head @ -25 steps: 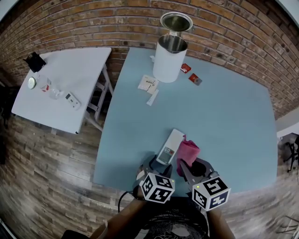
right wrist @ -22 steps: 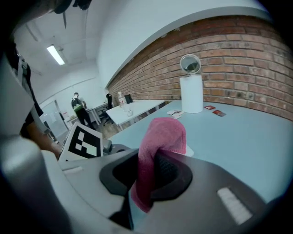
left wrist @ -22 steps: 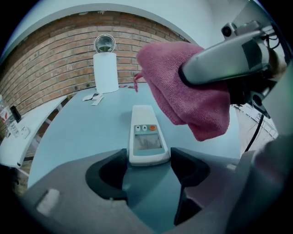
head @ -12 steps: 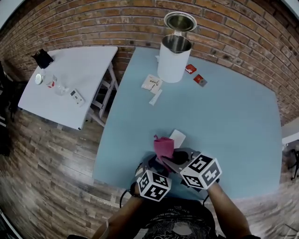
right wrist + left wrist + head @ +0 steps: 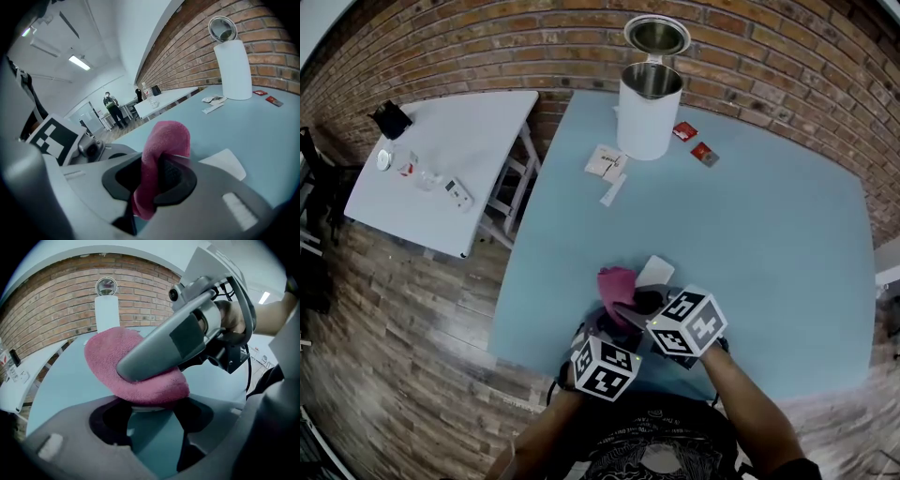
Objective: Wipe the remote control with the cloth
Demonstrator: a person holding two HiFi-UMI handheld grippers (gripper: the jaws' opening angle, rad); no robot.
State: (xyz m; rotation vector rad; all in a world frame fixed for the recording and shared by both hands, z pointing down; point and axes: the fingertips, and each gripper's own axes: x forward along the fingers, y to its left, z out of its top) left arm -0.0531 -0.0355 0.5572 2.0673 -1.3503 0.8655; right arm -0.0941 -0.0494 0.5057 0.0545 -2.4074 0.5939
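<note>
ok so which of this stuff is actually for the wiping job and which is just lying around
For the job: cloth, remote.
Just lying about: bin, red packets, paper slips, side table with its odds and ends.

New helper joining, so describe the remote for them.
On the blue table, look at the near edge. The remote is the flat white slab there, partly under the pink cloth, unlike the loose white papers farther back.
</note>
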